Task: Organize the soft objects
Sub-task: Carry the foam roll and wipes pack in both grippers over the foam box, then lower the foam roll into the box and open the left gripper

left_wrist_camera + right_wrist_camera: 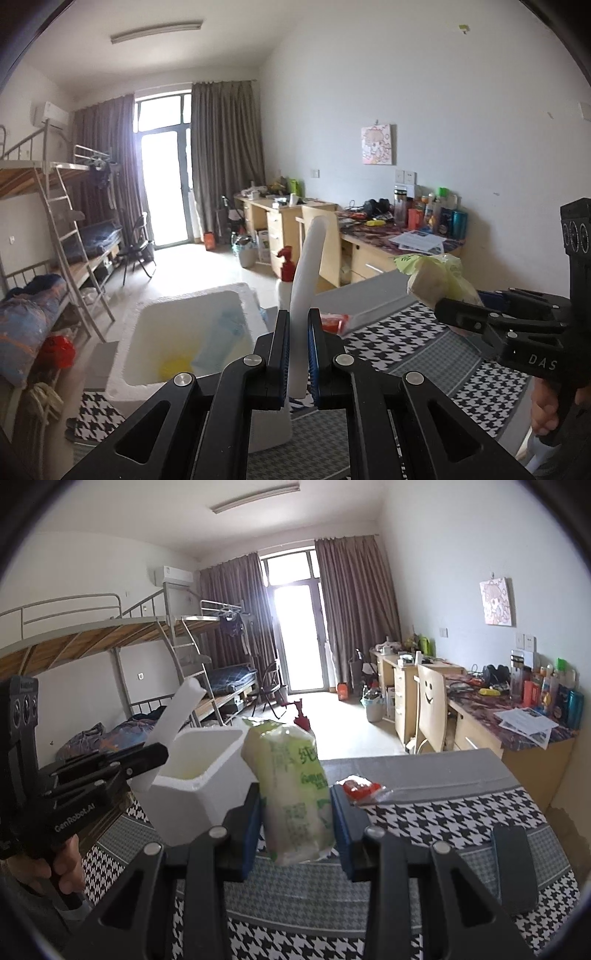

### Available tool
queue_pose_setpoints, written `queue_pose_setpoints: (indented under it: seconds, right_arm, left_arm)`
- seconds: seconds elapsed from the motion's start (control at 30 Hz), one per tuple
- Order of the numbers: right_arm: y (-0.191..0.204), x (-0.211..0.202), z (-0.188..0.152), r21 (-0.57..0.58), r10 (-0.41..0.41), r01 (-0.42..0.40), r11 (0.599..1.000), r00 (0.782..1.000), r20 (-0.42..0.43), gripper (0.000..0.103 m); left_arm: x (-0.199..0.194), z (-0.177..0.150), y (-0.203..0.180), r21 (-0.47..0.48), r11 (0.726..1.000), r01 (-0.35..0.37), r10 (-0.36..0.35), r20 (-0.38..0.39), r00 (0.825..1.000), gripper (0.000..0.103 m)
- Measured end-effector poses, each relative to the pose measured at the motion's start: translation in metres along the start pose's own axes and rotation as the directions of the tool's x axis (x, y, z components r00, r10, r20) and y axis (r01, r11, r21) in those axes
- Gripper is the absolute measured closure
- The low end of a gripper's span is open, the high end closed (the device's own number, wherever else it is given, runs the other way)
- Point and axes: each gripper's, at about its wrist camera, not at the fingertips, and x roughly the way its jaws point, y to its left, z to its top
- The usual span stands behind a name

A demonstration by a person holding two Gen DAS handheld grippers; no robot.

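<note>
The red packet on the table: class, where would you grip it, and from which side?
Probably across the clear, flat end of the red packet, coming in from above. It lies flat on the table, apart from the foam box, so there is no raised edge to pinch from the side.

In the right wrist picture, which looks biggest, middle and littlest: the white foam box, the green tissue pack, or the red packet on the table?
1. White foam box
2. Green tissue pack, nearly as big here, but it sits close to the camera in the right gripper, so this order is unsure
3. Red packet, clearly littlest
</note>
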Motion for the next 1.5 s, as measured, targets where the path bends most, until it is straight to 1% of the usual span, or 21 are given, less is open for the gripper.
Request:
queue_pose_setpoints:
  seconds: [0.47, 0.67, 0.87, 0.97, 1.07, 1.27, 1.5]
  right_arm:
    - [0.015, 0.021, 0.020, 0.000, 0.041, -0.041, 0.999, 0.999, -0.008, 0.063]
    - [0.023, 0.029, 0.026, 0.007, 0.079, -0.079, 0.997, 0.997, -0.013, 0.063]
    - [0.036, 0.040, 0.033, -0.004, 0.096, -0.096, 0.995, 0.995, -0.019, 0.063]
    - [0.043, 0.048, 0.037, -0.012, 0.109, -0.109, 0.994, 0.993, -0.034, 0.063]
    - [0.049, 0.054, 0.039, -0.032, 0.108, -0.110, 0.993, 0.993, -0.043, 0.063]
    - [0.053, 0.069, 0.043, -0.046, 0.117, -0.120, 0.992, 0.991, -0.070, 0.063]
    - [0.061, 0.088, 0.043, -0.058, 0.125, -0.132, 0.990, 0.986, -0.108, 0.063]
  left_arm:
    - [0.007, 0.006, 0.016, -0.042, 0.996, -0.083, 0.084, 0.014, 0.996, 0.093]
    - [0.012, 0.010, 0.030, -0.075, 0.987, -0.142, 0.143, 0.008, 0.990, 0.093]
    - [0.011, 0.011, 0.038, -0.094, 0.980, -0.173, 0.175, 0.014, 0.985, 0.093]
    - [0.012, 0.013, 0.042, -0.102, 0.977, -0.186, 0.188, 0.014, 0.982, 0.093]
    - [0.015, 0.014, 0.046, -0.107, 0.975, -0.194, 0.195, 0.008, 0.981, 0.093]
    - [0.028, 0.010, 0.059, -0.128, 0.967, -0.220, 0.218, -0.028, 0.975, 0.093]
    - [0.043, 0.005, 0.071, -0.138, 0.965, -0.223, 0.214, -0.082, 0.973, 0.093]
